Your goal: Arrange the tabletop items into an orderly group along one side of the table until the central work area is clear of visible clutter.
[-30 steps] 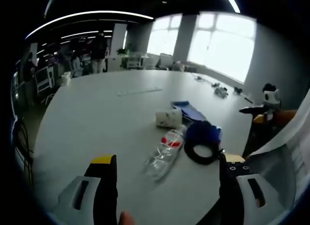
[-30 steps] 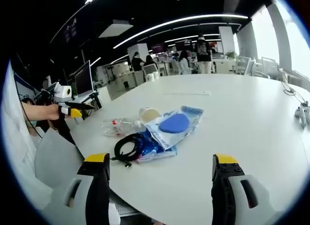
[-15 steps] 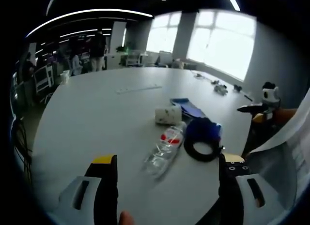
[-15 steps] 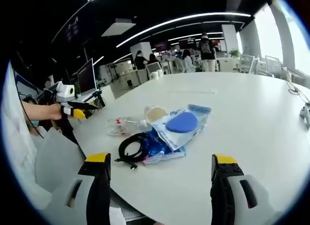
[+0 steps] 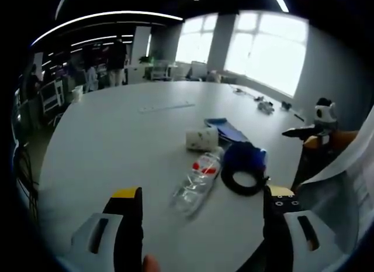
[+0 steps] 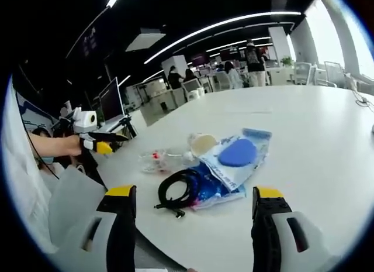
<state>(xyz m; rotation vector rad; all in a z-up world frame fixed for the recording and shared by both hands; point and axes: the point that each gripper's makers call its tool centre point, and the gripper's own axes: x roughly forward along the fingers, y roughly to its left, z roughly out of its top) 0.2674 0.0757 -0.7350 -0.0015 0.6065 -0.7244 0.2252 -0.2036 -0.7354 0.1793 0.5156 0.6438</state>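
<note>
Where table [image 6: 327,167] ends, clustered clutter [image 6: 216,167].

A cluster of obstacles is gathered near the table's [image 5: 117,131] edge: a clear plastic bottle [image 5: 197,183] lying on its side, a paper cup [image 5: 202,139] tipped over just beyond it, a coiled black cable [image 6: 178,190], and blue packaged pouches [image 6: 236,158] touching the cable. Wide bare tabletop is left open beyond and beside this cluster. Small cables and objects [image 5: 266,107] are scattered well apart at the window-side rim. The left gripper [image 5: 201,210] and right gripper [image 6: 190,210] are held with jaws spread wide.
</note>
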